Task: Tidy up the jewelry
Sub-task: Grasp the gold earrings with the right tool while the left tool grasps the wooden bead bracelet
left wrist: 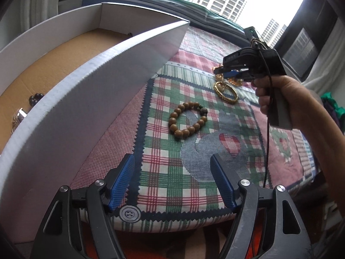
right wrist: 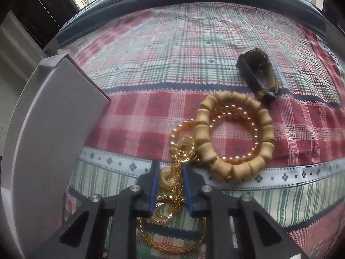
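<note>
Currently right gripper [right wrist: 170, 185] pinched narrow on gold chain [right wrist: 172, 191], tangled with gold bangle [right wrist: 172, 237] beside bamboo-bead bracelet [right wrist: 235, 133]. Risk: lift drags neighbours, chain slips. Left gripper [left wrist: 172, 183] wide, empty, near box [left wrist: 90, 99].

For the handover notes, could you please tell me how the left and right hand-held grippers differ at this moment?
The left hand-held gripper stands open with nothing between its fingers, above bare quilt; the right hand-held gripper is nearly closed around a gold chain. The left sits beside the box; the right is over the jewelry pile. Both have blue pads and point down at the quilt.
</note>
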Motion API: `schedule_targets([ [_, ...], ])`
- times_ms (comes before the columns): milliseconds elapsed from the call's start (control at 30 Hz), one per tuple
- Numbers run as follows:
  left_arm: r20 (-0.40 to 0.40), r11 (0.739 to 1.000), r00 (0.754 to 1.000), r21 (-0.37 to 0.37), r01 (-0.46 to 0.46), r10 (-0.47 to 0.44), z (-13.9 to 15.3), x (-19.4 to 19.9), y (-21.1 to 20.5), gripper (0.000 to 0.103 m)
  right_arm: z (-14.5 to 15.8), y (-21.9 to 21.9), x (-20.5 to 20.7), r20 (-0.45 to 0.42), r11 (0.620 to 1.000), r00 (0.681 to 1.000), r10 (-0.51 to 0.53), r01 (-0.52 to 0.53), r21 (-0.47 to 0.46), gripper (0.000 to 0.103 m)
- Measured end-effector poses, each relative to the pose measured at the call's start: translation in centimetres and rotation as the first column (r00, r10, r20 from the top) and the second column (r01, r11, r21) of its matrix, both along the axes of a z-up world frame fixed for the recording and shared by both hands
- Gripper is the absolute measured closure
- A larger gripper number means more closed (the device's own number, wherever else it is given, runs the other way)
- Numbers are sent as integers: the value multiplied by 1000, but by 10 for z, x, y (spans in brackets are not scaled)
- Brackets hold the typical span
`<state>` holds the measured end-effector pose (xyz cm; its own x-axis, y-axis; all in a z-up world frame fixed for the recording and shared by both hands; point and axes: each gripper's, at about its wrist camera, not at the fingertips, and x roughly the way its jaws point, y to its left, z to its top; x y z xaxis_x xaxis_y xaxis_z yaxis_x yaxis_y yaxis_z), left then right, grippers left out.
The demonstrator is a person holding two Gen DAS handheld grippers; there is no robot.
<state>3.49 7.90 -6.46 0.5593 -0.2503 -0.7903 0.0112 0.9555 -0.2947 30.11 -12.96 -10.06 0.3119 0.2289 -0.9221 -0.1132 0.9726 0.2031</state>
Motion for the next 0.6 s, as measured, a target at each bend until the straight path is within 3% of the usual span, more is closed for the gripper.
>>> schedule_targets([
  [167, 3, 1000, 1000, 11, 11, -11, -4, -1, -1, 29, 37, -21, -26, 103, 987, 995, -7, -9, 159, 84],
  [200, -1, 1000, 1000, 13, 15, -15, -5, 1, -3, 29, 49, -24, -33, 122, 982, 992, 4, -26, 186, 97],
  [233, -5, 1000, 1000, 18, 19, -19, -7, 3, -5, 29, 58, -28, -39, 137, 978, 991, 15, -43, 204, 97],
  [367, -1, 999, 999, 27, 43, -43, -7, 8, -13, 29, 93, -37, -68, 196, 969, 978, 67, -110, 220, 98],
  [600, 12, 995, 996, 45, 91, -91, -3, 14, -24, 29, 119, -52, -114, 261, 951, 957, 126, -191, 242, 98],
])
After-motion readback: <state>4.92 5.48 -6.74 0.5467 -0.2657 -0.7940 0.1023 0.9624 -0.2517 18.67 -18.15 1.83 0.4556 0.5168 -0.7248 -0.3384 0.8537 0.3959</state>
